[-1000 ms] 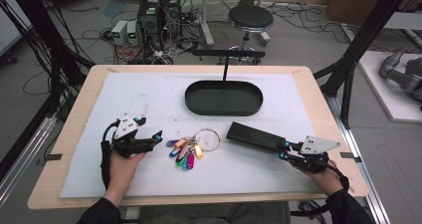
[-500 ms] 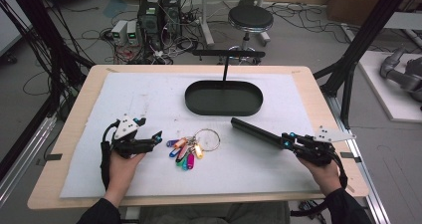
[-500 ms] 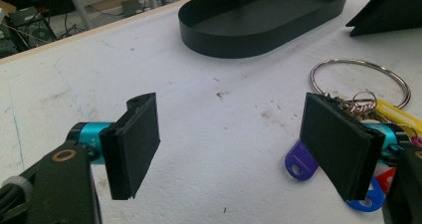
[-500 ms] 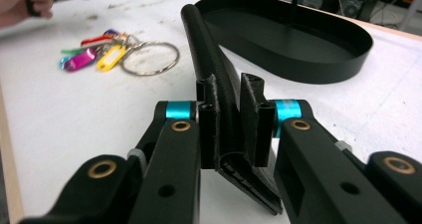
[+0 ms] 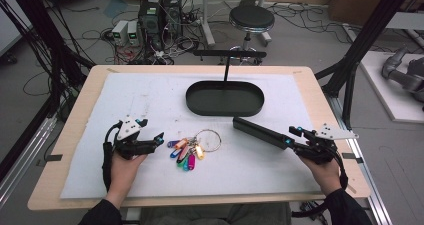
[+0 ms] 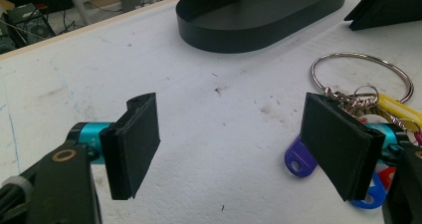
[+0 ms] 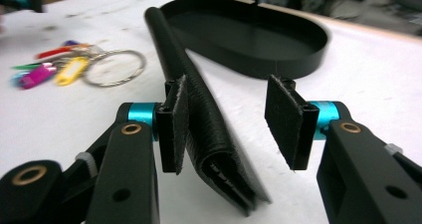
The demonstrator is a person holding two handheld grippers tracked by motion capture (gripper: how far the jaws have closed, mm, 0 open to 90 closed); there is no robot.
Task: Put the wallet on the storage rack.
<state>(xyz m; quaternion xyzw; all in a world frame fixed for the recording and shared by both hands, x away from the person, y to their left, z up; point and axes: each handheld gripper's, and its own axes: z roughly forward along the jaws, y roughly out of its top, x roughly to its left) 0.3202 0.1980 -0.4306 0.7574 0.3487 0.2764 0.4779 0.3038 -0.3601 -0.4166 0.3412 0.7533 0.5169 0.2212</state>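
The right tongs point(image 7: 226, 129) have just been opening, freeing the wallet point(image 7: 199, 109), which now lies just before the tray point(image 5: 225, 99). The left tongs point(image 6: 239, 149) gape empty beside the keys point(image 5: 192, 147), likely next.

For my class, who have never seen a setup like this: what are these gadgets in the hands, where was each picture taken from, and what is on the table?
A person sits at a table covered by a white mat, holding a two-jaw grasping tool in each hand. The high view looks down from above; the other two pictures come from cameras riding on each tool.

On the mat lie a black oval tray, a key ring with coloured tags and a long black leather case.

The left tool is open beside the key ring, holding nothing. The right tool has just been opening: the case stands between its jaws, leaning against one pad, with a clear gap to the other, so it is no longer gripped.
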